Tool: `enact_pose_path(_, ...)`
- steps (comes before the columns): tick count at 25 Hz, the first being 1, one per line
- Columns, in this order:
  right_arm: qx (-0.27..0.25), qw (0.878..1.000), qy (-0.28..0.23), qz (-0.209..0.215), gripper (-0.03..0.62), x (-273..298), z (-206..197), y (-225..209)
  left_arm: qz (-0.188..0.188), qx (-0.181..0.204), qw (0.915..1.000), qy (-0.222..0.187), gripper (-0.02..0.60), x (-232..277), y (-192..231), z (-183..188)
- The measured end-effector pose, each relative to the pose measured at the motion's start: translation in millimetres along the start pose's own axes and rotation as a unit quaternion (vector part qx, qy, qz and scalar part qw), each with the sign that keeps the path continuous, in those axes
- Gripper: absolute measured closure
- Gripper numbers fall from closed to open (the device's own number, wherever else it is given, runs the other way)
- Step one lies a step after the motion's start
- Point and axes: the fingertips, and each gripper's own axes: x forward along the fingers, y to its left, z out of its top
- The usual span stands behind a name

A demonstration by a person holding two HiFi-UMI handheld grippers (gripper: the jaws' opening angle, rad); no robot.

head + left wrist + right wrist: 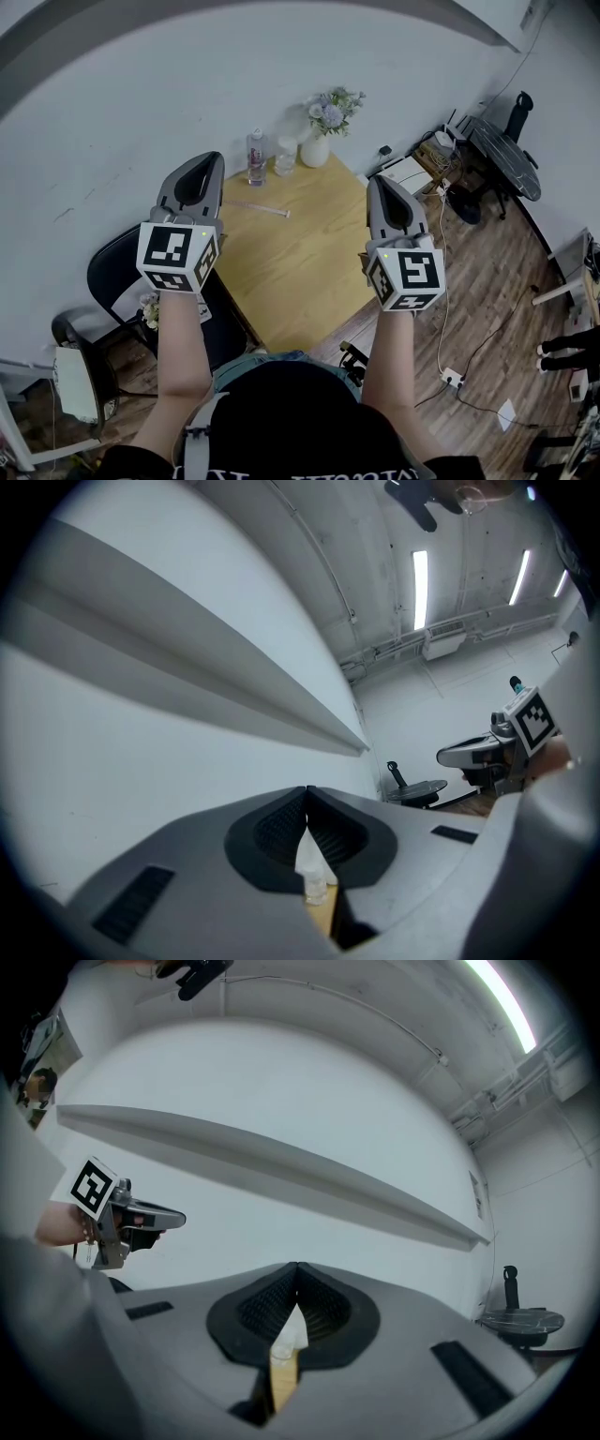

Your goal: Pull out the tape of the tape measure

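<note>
Tape, one, left claw, right claw, both shut

Your left gripper and right gripper are smooth grey shells that taper to a narrow tip, each with a dark hollow along its back. Each carries 1 white cube printed with black square markers, with a tiny green light on its upper edge. The pads are black and finely ribbed. You wear a black top with pale lettering; its sleeves leave your forearms bare. A grey strap runs by your left shoulder.
</note>
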Motion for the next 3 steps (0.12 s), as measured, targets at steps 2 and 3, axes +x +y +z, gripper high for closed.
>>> enact_pose_path(2,0.0,1.0,-0.001,-0.001,0.58,-0.6,1.3,-0.4,0.001,0.001,1.0,-0.002,0.568,-0.5,0.1,2.3)
enact_pose_path(3,0.0,1.0,-0.001,-0.002,0.58,-0.8,2.0,-0.6,0.001,0.002,1.0,-0.004,0.568,-0.7,0.2,3.5)
